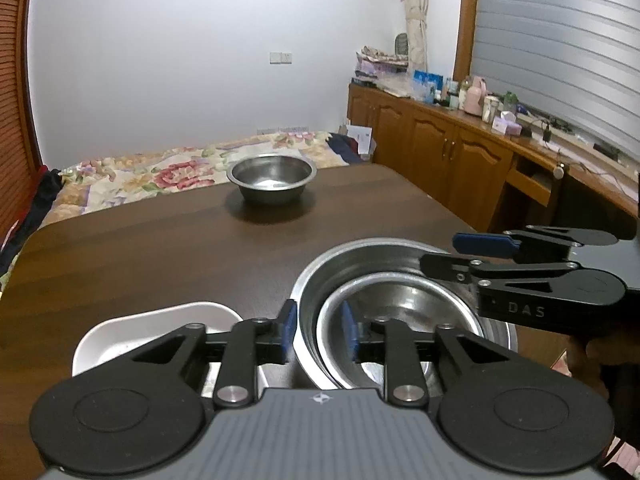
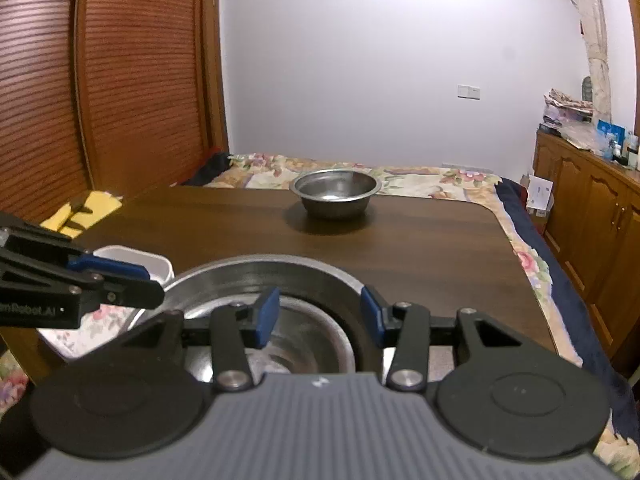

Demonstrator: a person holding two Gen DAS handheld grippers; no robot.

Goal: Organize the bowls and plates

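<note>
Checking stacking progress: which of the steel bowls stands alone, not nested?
The small stainless steel bowl at the table's far edge stands alone. The other two steel bowls sit nested at the near edge, beside the white dish.

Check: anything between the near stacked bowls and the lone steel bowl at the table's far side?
Nothing visible. Bare table runs from the stacked bowls to the far bowl. The white dish sits off to the left, out of that line.

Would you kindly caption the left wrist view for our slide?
Left gripper open astride the rim of nested steel bowls; white dish left, lone steel bowl beyond.
</note>
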